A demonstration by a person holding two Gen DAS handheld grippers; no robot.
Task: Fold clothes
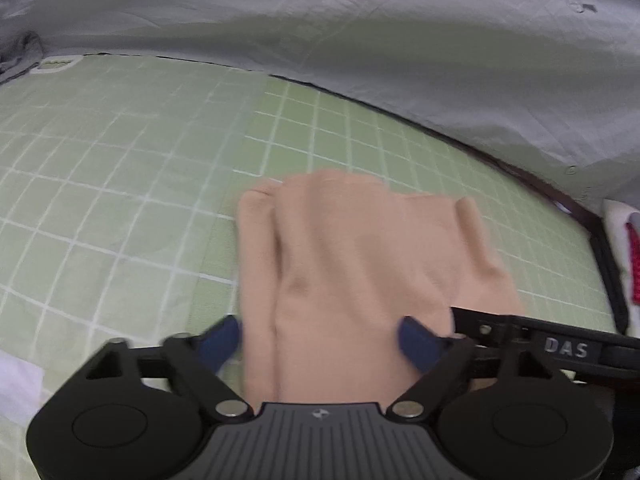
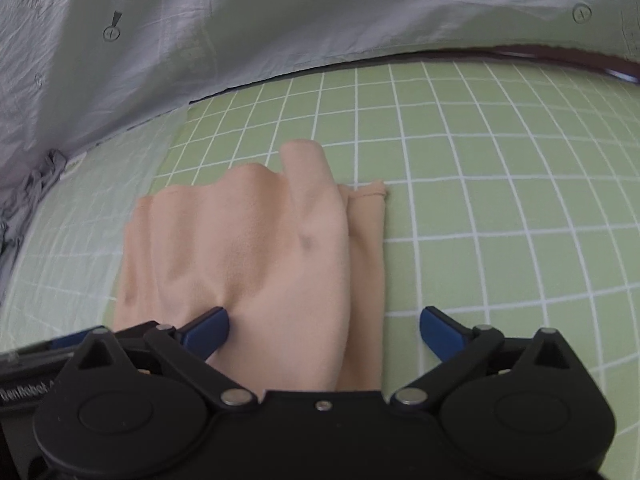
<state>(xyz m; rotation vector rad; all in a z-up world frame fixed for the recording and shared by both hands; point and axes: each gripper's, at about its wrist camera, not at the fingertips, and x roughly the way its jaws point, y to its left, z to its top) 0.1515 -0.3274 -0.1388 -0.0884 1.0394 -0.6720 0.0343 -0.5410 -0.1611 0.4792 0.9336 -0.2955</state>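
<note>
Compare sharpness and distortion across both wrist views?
Left wrist: motion-blurred, peach garment and green grid sheet soft. Right wrist: sharper, grid lines crisp. Both: fisheye bowing of the grid, dark corner vignette, flat light, no glare.

Here's the left tool (image 1: 320, 338): matte black frame, two round black housings at its base, and a ribbed grey plate between them carrying a small white emblem. Silver pivot pins dot the angular black linkages, and the fingers (image 1: 222, 340) are tipped in dark blue. The right tool (image 2: 324, 330) matches it in black, with blue pads, silver pins and one centre screw.
</note>
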